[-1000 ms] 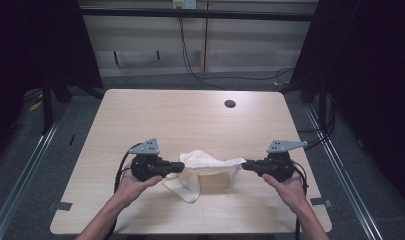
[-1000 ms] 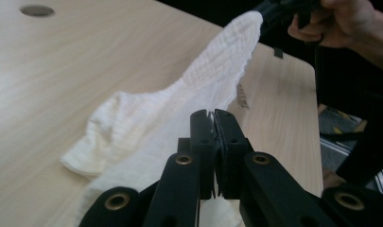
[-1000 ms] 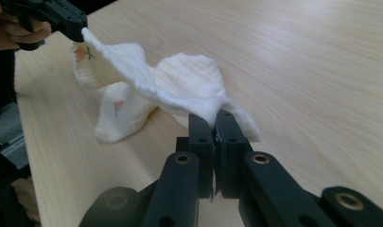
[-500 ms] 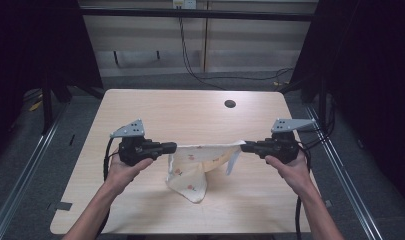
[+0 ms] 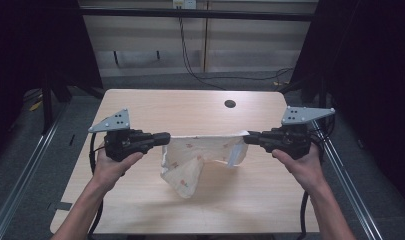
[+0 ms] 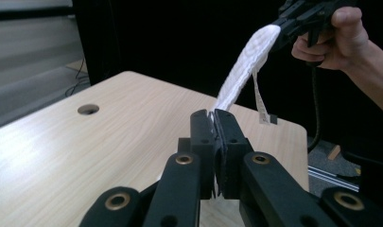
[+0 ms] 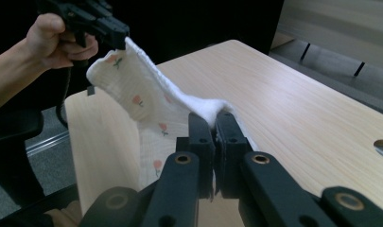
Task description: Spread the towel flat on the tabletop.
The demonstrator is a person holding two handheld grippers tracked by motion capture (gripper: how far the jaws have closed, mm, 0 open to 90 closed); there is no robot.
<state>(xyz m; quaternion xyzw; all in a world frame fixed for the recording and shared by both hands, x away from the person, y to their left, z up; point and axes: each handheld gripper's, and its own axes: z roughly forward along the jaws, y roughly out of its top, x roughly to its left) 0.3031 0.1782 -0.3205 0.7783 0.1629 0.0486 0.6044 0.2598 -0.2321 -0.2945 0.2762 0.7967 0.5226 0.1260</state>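
Note:
A white cloth [image 5: 200,155] with small pink prints hangs stretched between my two grippers above the wooden table [image 5: 140,107]. My left gripper [image 5: 166,138] is shut on the cloth's left top corner; its black jaws [image 6: 213,124] pinch the white edge, which runs up to the other gripper [image 6: 293,21]. My right gripper [image 5: 247,138] is shut on the right top corner [image 7: 213,111]. The cloth [image 7: 146,99] sags in the middle, and its lower tip hangs close to the tabletop; whether it touches I cannot tell. A white label strip [image 6: 260,101] dangles from the edge.
A round cable hole [image 5: 230,104] sits near the table's far edge. Metal rails [image 5: 20,175] run along the floor on both sides. Black curtains stand at left and right, and cables lie on the floor beyond the table.
Both grippers rose and drew a little apart, lifting the cloth from a bunched heap on the table into a hanging, stretched sheet.

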